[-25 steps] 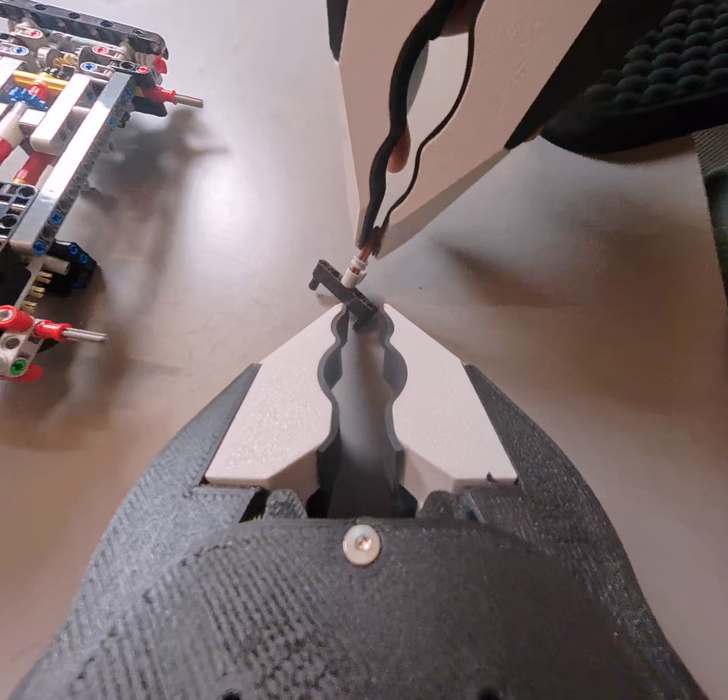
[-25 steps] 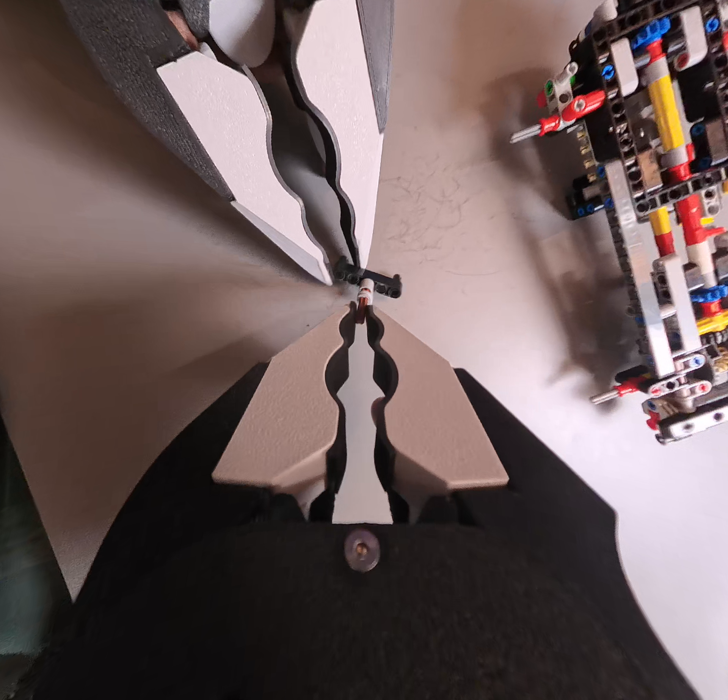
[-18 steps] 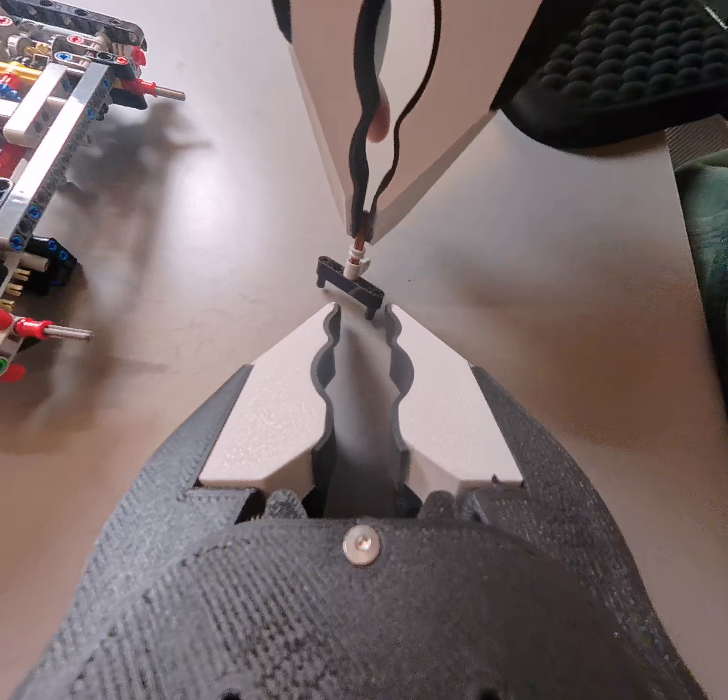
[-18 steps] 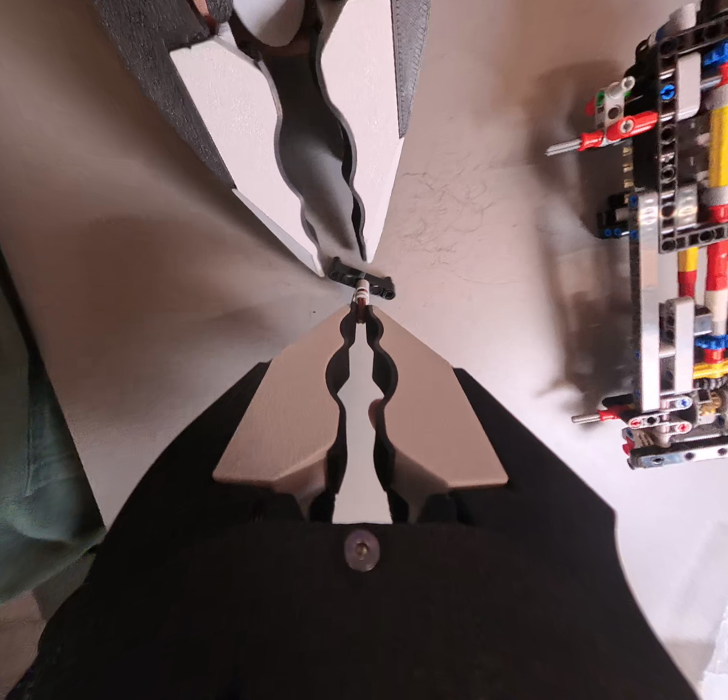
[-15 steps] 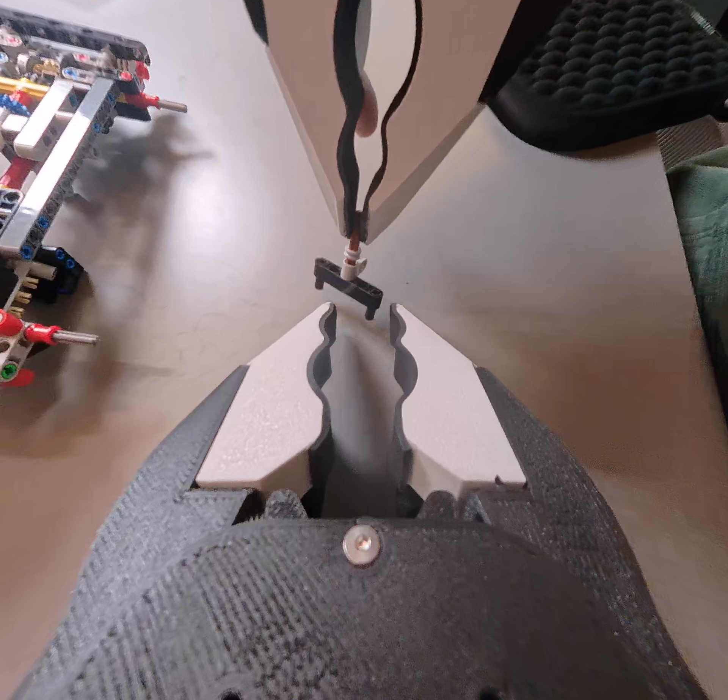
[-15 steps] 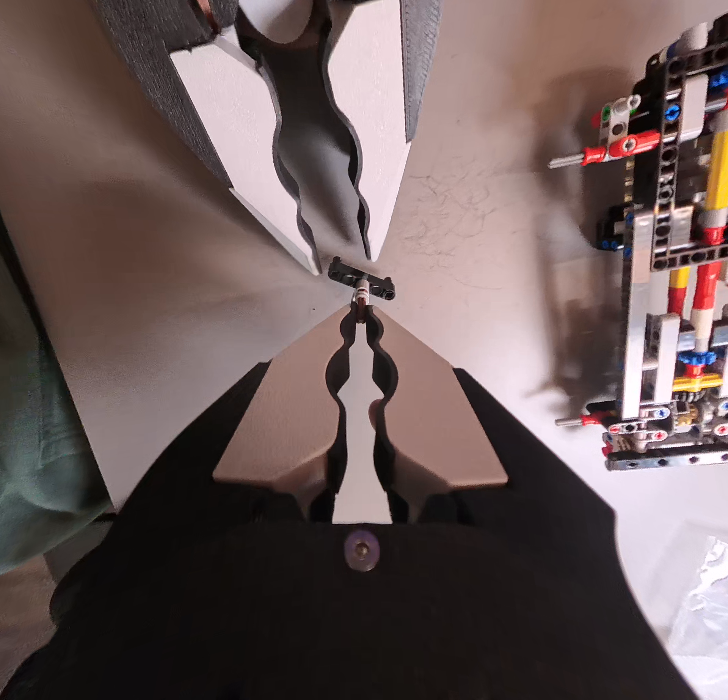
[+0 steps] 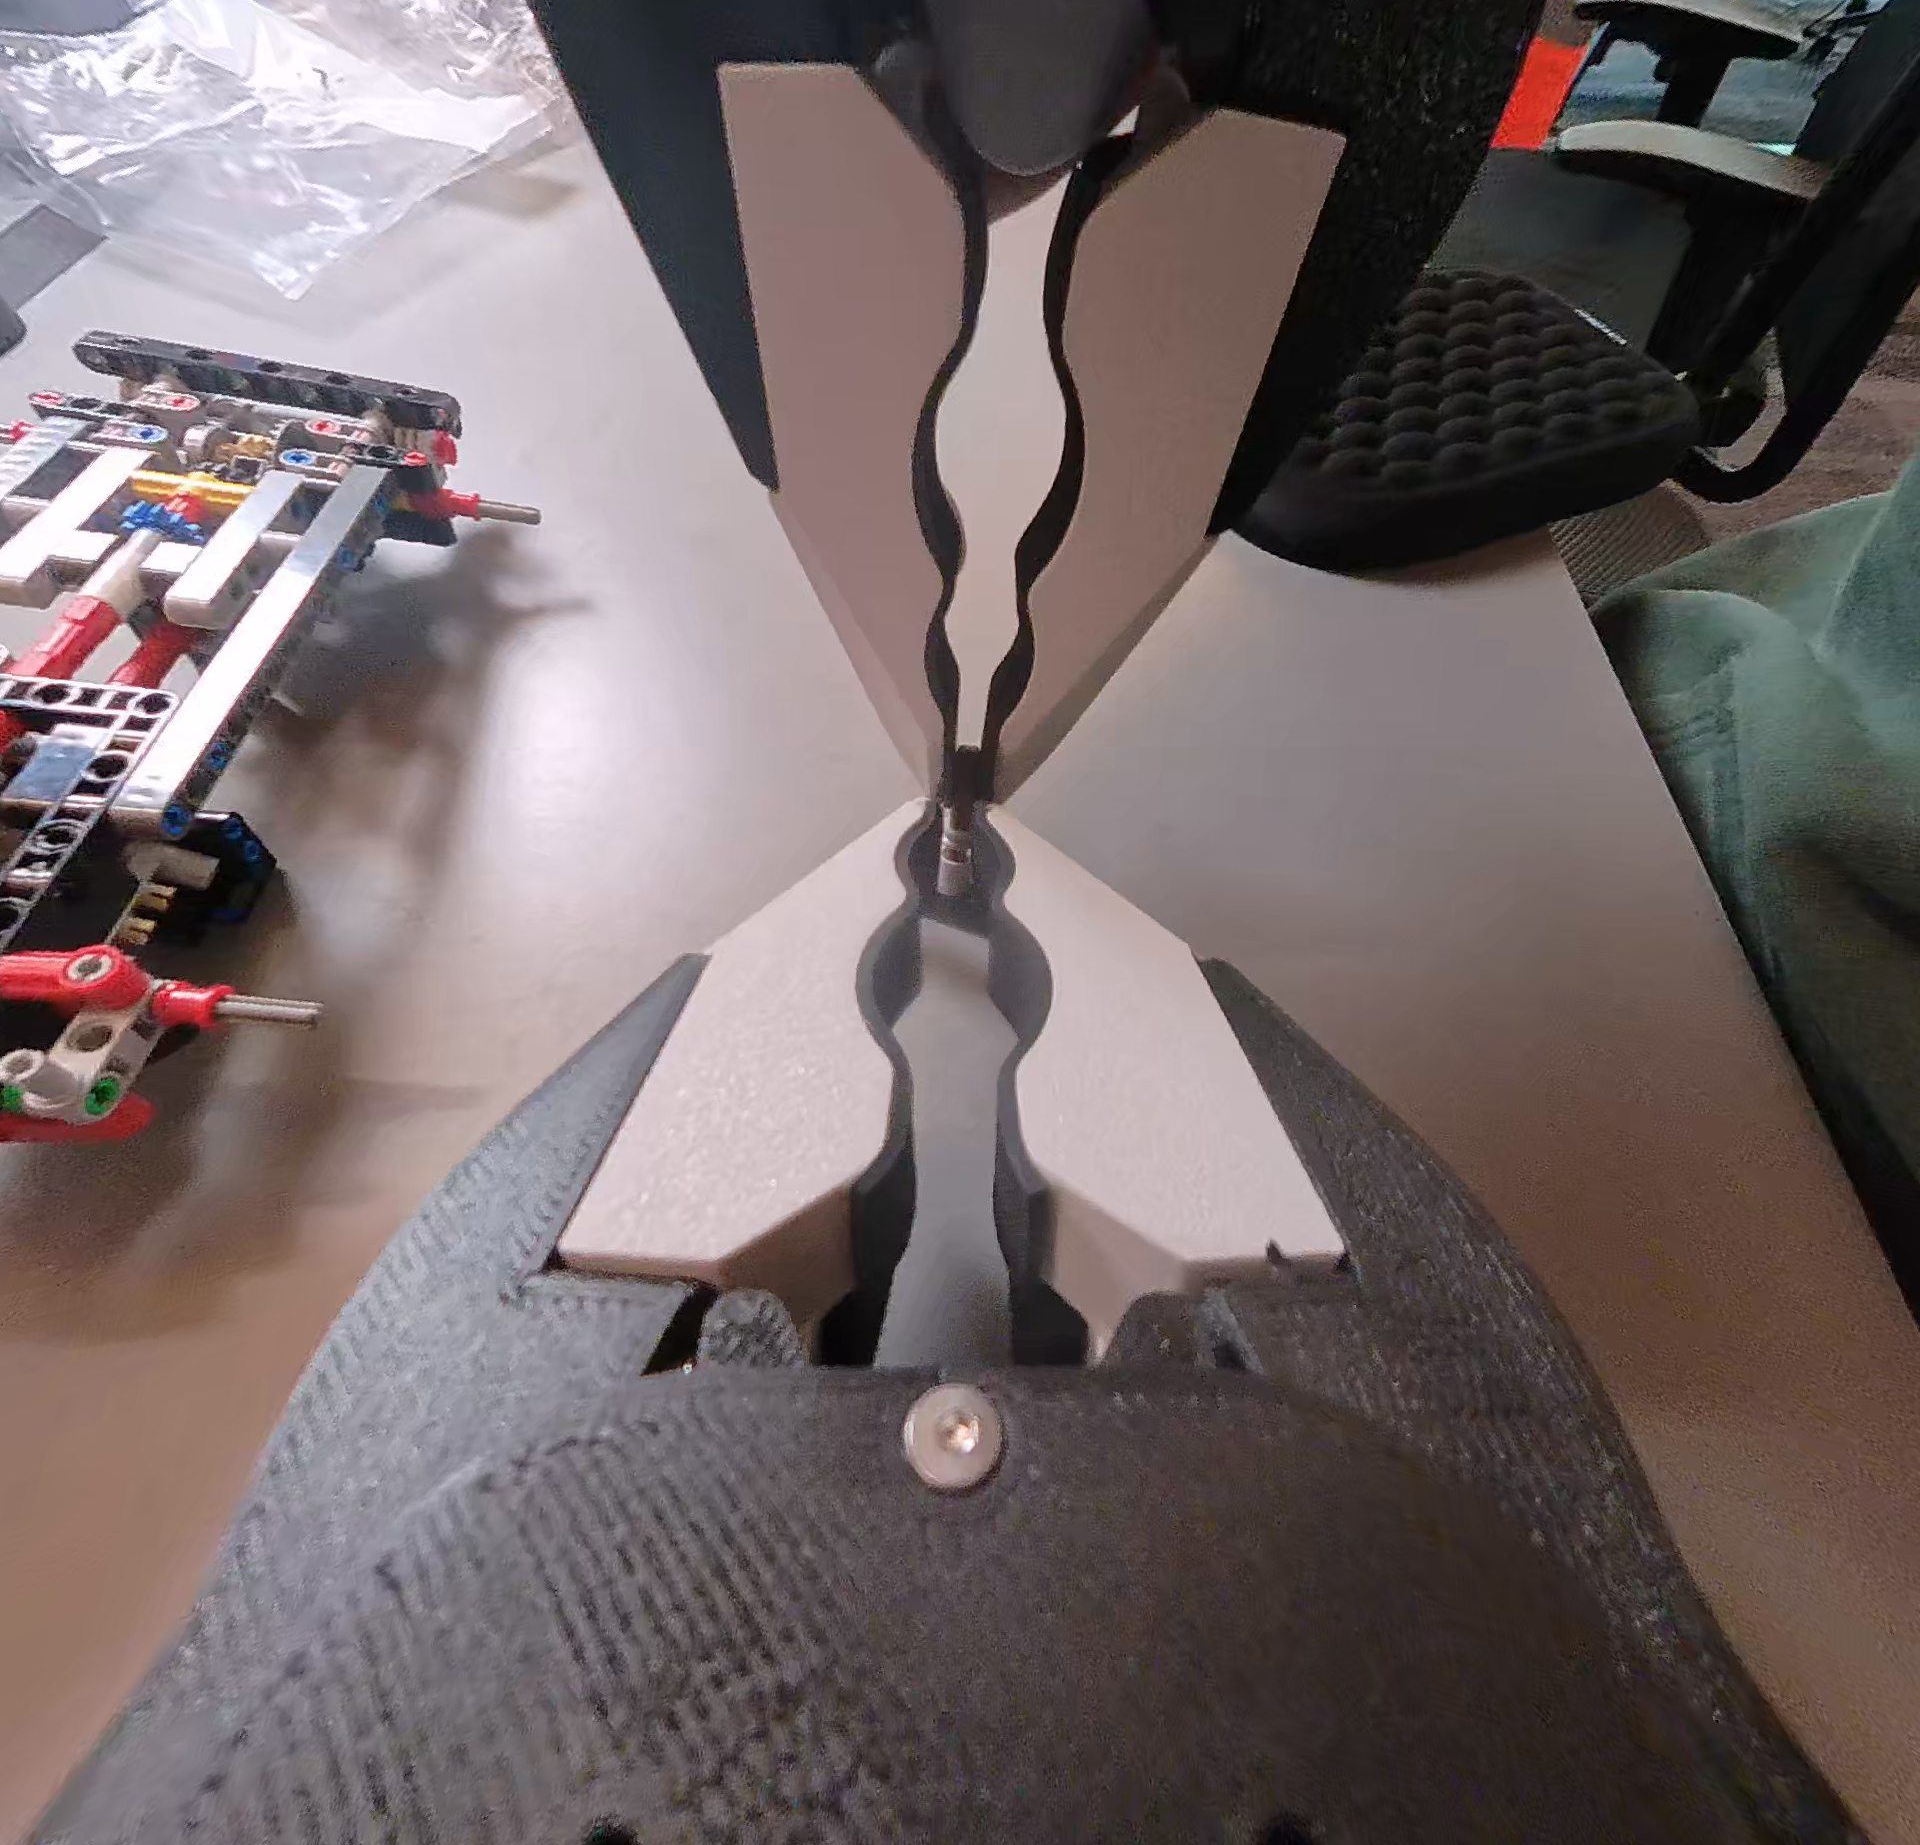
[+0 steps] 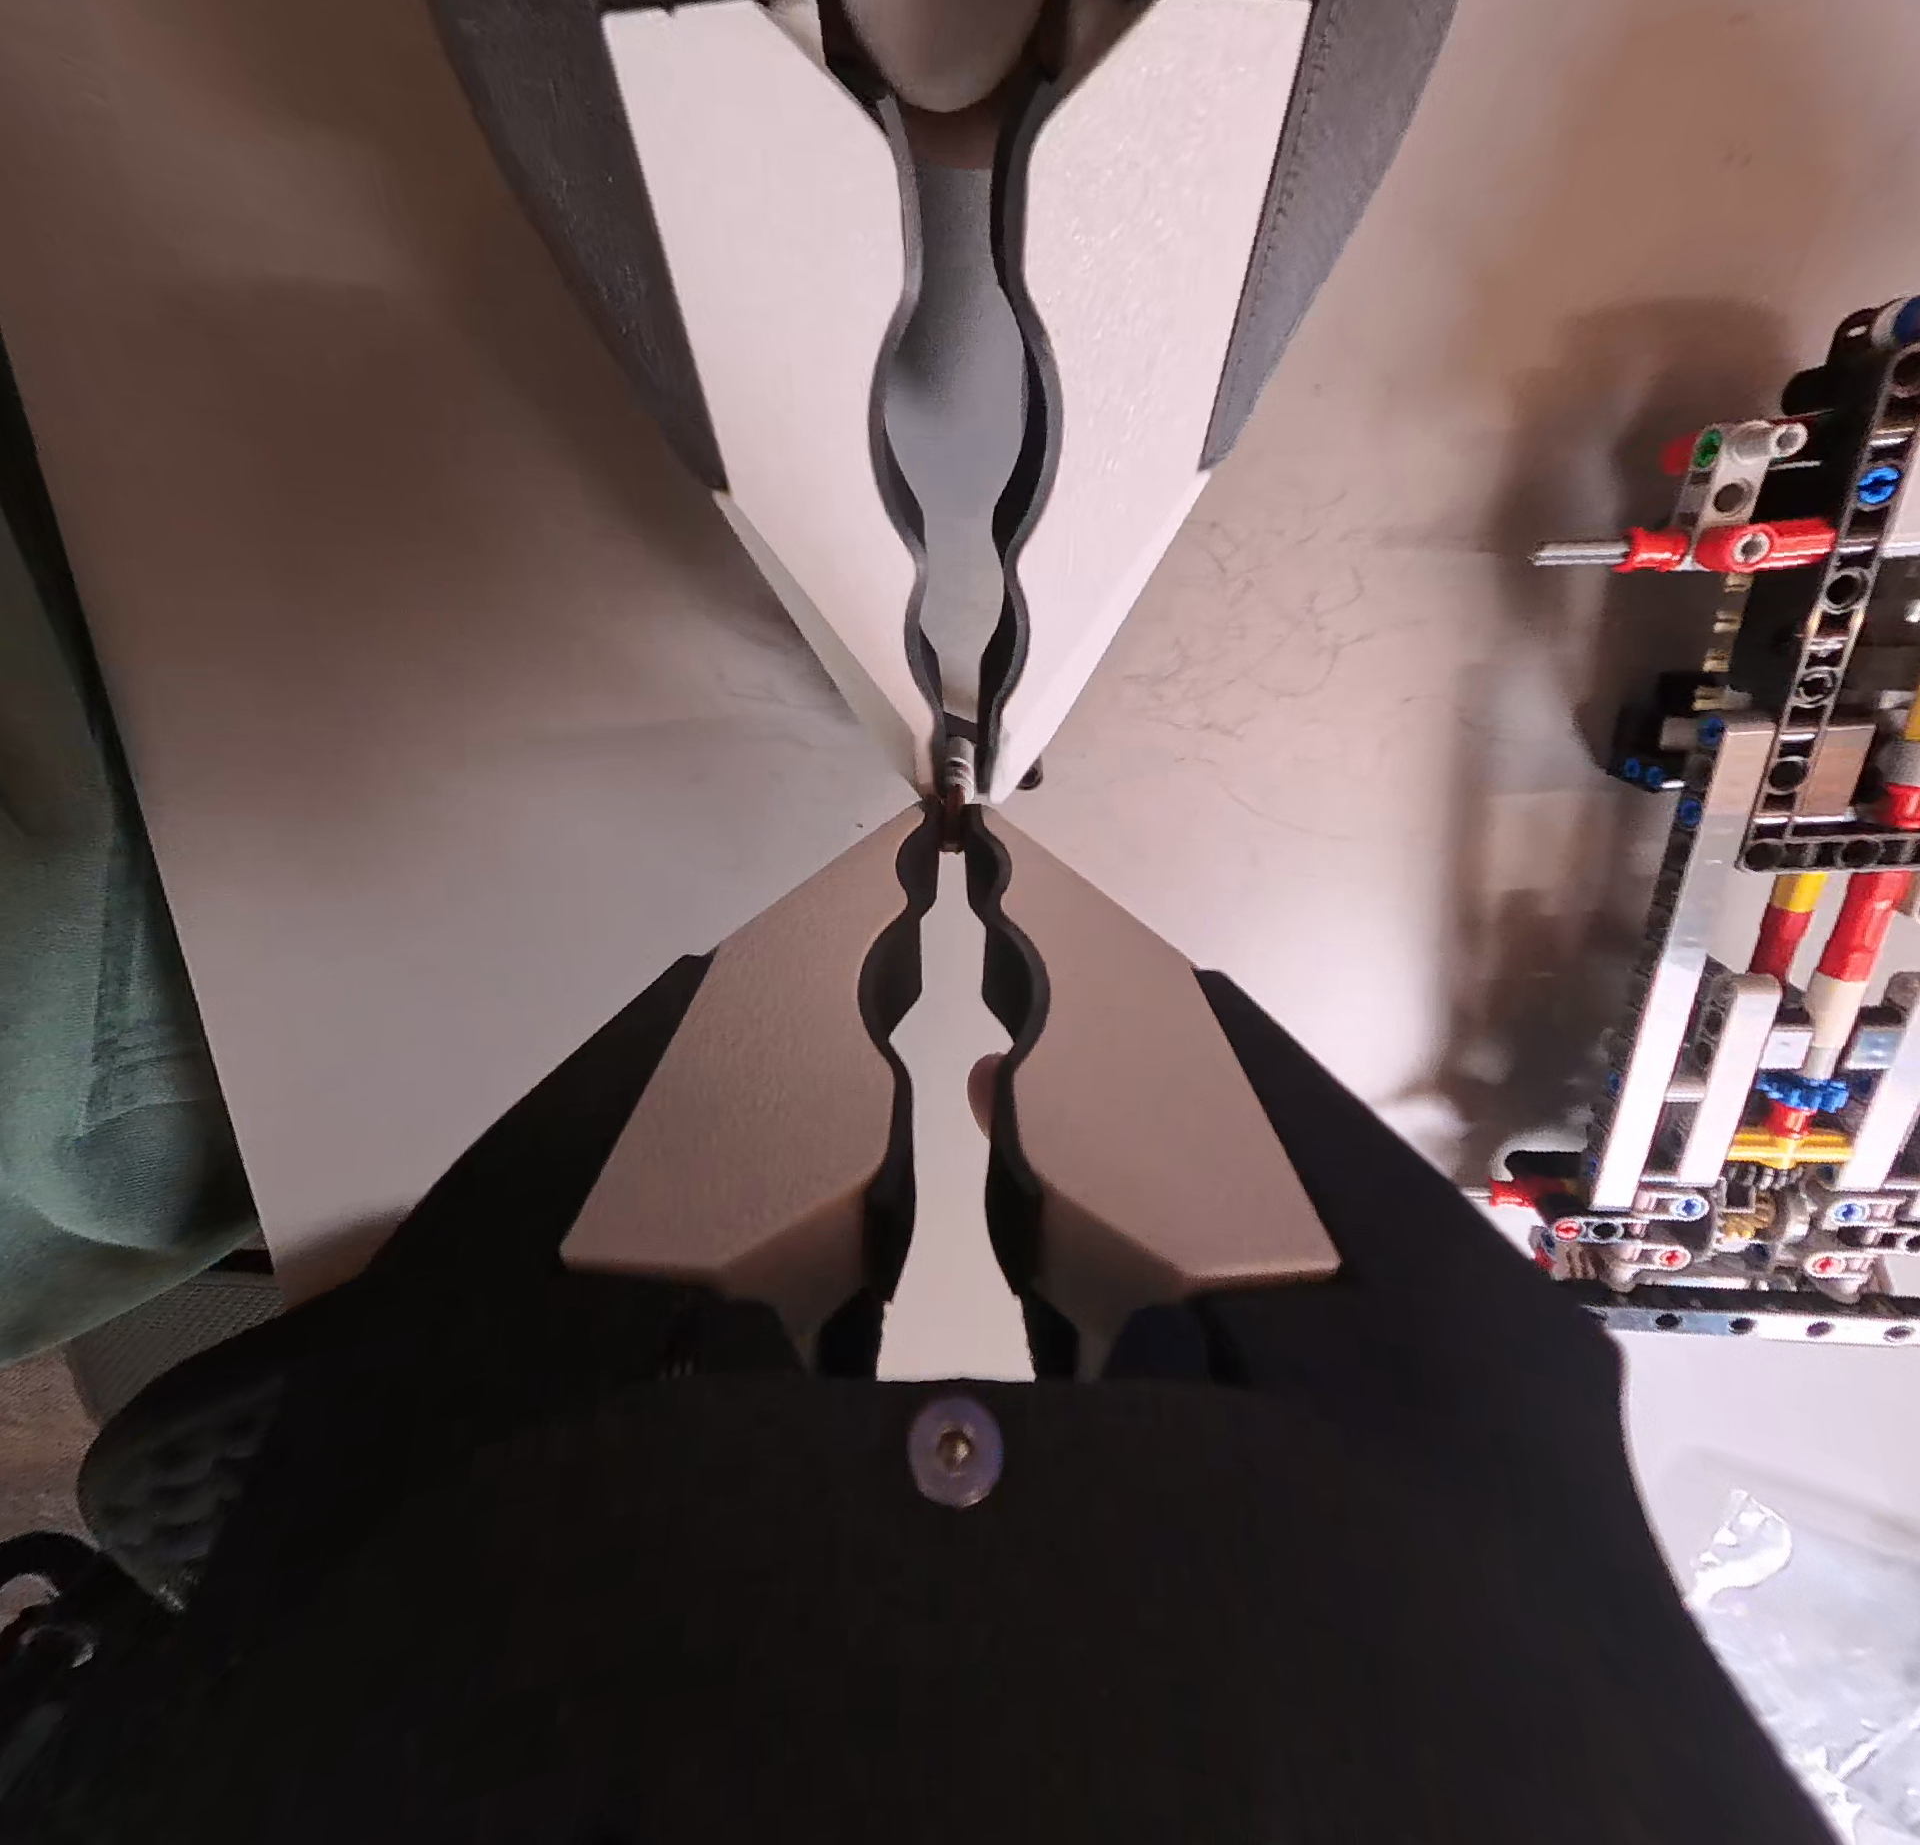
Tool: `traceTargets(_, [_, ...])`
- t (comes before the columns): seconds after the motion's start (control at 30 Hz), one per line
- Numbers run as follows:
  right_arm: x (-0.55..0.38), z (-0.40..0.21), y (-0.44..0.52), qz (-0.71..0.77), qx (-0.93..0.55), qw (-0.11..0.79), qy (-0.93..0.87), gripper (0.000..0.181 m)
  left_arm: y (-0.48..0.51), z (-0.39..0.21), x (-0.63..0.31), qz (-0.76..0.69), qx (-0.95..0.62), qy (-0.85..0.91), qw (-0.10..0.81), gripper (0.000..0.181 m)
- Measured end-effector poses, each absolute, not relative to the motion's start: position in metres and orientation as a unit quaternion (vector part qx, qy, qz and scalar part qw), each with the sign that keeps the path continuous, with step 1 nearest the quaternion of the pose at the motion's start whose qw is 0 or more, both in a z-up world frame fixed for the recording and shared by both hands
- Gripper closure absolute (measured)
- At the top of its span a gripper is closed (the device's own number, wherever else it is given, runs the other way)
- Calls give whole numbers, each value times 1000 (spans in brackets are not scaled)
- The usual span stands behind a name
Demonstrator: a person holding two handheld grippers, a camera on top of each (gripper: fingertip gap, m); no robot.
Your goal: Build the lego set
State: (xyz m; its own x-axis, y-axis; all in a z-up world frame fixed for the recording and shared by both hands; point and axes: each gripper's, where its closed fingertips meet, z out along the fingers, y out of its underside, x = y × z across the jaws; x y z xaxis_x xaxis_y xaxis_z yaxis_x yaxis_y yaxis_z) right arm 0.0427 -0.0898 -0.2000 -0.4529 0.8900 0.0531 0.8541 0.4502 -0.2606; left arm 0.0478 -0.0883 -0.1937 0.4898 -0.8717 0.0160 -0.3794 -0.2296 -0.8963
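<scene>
A small sub-assembly, a short black beam (image 8: 1029, 779) with a white bush (image 7: 954, 853) on a dark red axle (image 8: 950, 837), is held in the air between both grippers, tip to tip. My left gripper (image 7: 958, 821) is closed around the bush and beam end. It shows from above in the right wrist view (image 8: 964, 756). My right gripper (image 8: 951, 821) is shut on the axle end. It comes down from the top in the left wrist view (image 7: 966, 761). The fingers hide most of the beam. The large Lego model (image 7: 208, 569) lies on the table, apart from both grippers.
The model also shows at the right of the right wrist view (image 8: 1787, 860). Clear plastic bags (image 7: 260, 102) lie behind it, and one shows in the right wrist view (image 8: 1818, 1587). A black chair (image 7: 1455, 424) and a green cloth (image 7: 1787, 756) are past the table edge. The tips of both grippers are at nearly the same place. The large Lego model (image 7: 208, 569) is about 15 centimeters from both grippers' fingertips. Seen from the right wrist view (image 8: 1740, 1035) as well.
My left gripper was open just short of the black beam. It has moved forward and closed around the beam and bush. My right gripper has kept hold of the axle.
</scene>
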Motion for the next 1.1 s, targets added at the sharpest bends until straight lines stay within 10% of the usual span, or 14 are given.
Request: traceTargets(1.1, [36, -179, -91, 126, -486, 140, -853, 181, -97, -208, 55, -222, -753, 471, 403, 181])
